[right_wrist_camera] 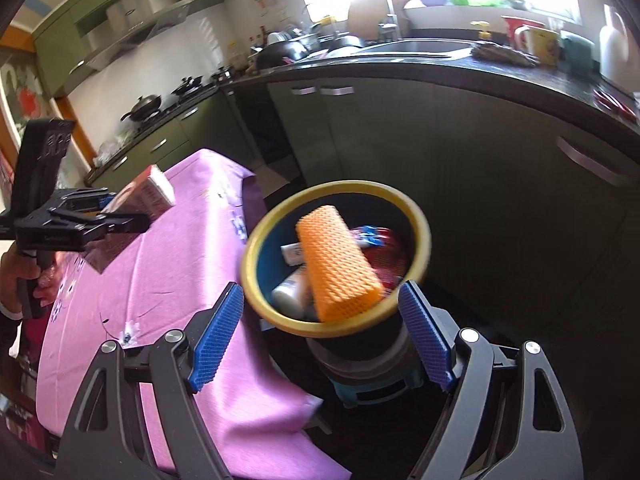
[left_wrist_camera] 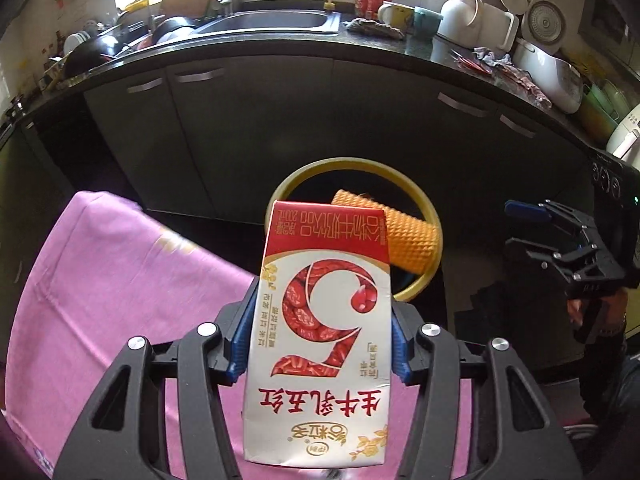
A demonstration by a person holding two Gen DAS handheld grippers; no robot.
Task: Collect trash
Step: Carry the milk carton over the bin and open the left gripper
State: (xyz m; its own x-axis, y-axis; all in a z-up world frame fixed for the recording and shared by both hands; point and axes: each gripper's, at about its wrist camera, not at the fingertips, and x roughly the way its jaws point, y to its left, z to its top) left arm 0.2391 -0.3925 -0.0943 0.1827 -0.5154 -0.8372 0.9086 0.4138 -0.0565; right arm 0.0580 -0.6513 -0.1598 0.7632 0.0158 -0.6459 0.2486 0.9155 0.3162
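Observation:
My left gripper (left_wrist_camera: pixel 320 328) is shut on a red-and-white milk carton (left_wrist_camera: pixel 320 332), held above the pink tablecloth (left_wrist_camera: pixel 120 280) near the bin. The yellow-rimmed trash bin (right_wrist_camera: pixel 336 324) stands beside the table edge and holds an orange foam net sleeve (right_wrist_camera: pixel 336 264) and other wrappers. The bin (left_wrist_camera: pixel 424 208) and sleeve (left_wrist_camera: pixel 412 240) also show behind the carton. My right gripper (right_wrist_camera: pixel 320 332) is open and empty, with its blue pads on either side of the bin's near rim. The left gripper with the carton (right_wrist_camera: pixel 148 192) shows at the left of the right wrist view.
A dark kitchen counter (left_wrist_camera: pixel 280 52) with a sink (left_wrist_camera: pixel 272 20), pots, mugs and a rice cooker (left_wrist_camera: pixel 548 72) runs behind. Grey-green cabinets (right_wrist_camera: pixel 400 132) stand close behind the bin. A stove with pans (right_wrist_camera: pixel 148 104) is at the far left. The right gripper (left_wrist_camera: pixel 568 248) shows in the left wrist view.

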